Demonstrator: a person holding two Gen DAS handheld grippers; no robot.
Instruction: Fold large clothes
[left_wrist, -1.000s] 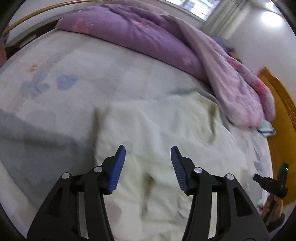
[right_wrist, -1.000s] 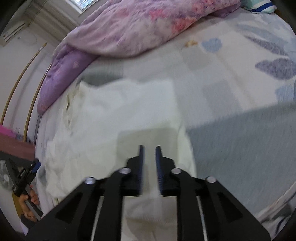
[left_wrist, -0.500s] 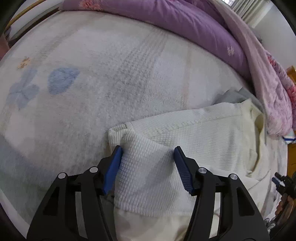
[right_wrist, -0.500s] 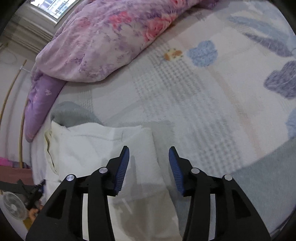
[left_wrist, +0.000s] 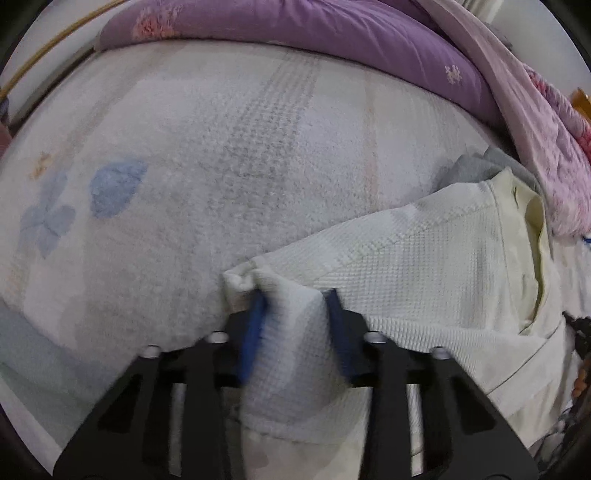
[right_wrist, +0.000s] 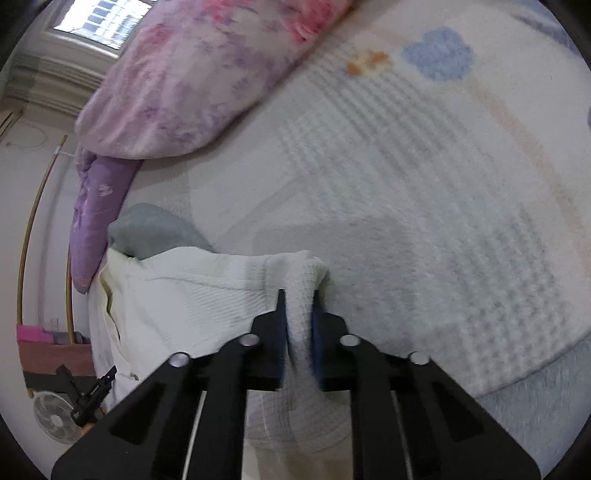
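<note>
A cream waffle-knit garment (left_wrist: 436, 266) lies on the bed, partly folded over itself. My left gripper (left_wrist: 295, 306) is shut on its left corner, with a bunched fold of cloth between the blue pads. In the right wrist view the same garment (right_wrist: 192, 288) spreads to the left. My right gripper (right_wrist: 299, 306) is shut on its right corner, the cloth pinched tight between the pads. A yellowish collar or lining (left_wrist: 524, 206) shows at the garment's far end.
The bed is covered by a white textured blanket (left_wrist: 240, 155) with blue flower patches. A purple floral quilt (left_wrist: 369, 29) is heaped along the far side, also visible in the right wrist view (right_wrist: 207, 74). A grey cloth (right_wrist: 155, 229) lies under the garment. A fan (right_wrist: 55, 417) stands beside the bed.
Both grippers came down onto the garment's near corners and closed on the cloth. The right gripper opened first, then shut on its corner.
</note>
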